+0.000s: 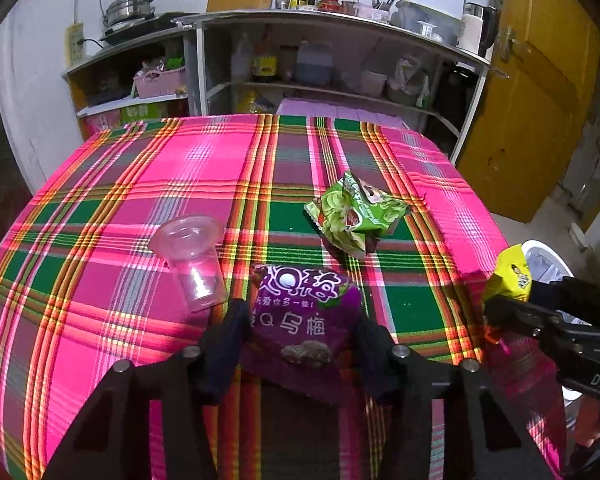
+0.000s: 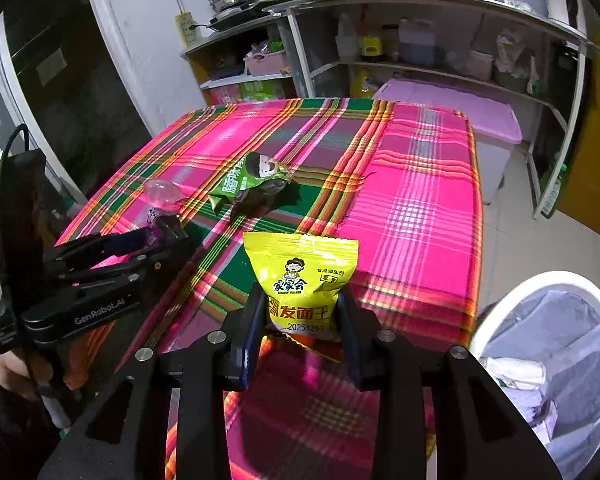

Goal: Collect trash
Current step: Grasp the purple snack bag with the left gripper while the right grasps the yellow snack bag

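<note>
Yellow packet point(image 2: 302, 280) sits clamped in my right claw point(image 2: 302, 320), lifted over the table point(image 2: 416, 208) edge near the white bin point(image 2: 548, 292), whose far side is cut off. My left claw point(image 1: 300, 332) straddles the purple packet point(image 1: 306, 308); I cannot tell whether its pads press it. Its lower end is hidden. A green wrapper point(image 1: 354, 214) and clear cup point(image 1: 194, 258) lie beyond.

My two wrist cameras look steeply down along their tongs, close over the table point(image 1: 140, 184). Both face the shelves point(image 2: 440, 68). Both views share the table's top.
</note>
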`<state>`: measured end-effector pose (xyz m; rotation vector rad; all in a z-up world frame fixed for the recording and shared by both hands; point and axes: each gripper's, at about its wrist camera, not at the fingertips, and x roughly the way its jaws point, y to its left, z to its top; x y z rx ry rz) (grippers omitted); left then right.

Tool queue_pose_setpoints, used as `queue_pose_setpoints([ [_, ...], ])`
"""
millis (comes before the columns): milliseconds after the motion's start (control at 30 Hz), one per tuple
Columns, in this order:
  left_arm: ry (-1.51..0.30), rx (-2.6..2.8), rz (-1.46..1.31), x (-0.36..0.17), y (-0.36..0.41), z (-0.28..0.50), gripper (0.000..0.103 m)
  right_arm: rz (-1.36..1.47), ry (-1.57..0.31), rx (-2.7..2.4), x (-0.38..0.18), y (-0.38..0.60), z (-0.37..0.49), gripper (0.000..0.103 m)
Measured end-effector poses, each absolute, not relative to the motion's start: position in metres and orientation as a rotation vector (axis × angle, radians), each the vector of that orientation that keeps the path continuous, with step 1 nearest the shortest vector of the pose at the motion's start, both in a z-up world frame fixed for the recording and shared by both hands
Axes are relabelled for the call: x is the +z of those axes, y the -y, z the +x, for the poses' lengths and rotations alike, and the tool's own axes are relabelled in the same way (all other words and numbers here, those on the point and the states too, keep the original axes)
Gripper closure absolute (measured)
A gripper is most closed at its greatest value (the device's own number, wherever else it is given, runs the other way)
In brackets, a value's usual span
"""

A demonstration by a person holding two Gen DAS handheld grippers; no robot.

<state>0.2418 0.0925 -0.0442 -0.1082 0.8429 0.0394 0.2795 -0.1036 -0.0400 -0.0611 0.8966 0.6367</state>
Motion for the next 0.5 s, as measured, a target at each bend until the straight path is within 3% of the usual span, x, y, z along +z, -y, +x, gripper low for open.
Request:
queue_pose_setpoints([
  [500, -0.750, -0.053, -0.138, -0.012, -0.050, 0.179, 0.057, -0.033, -0.816, 0.584, -0.008, 0.142, 0.231, 0.067],
])
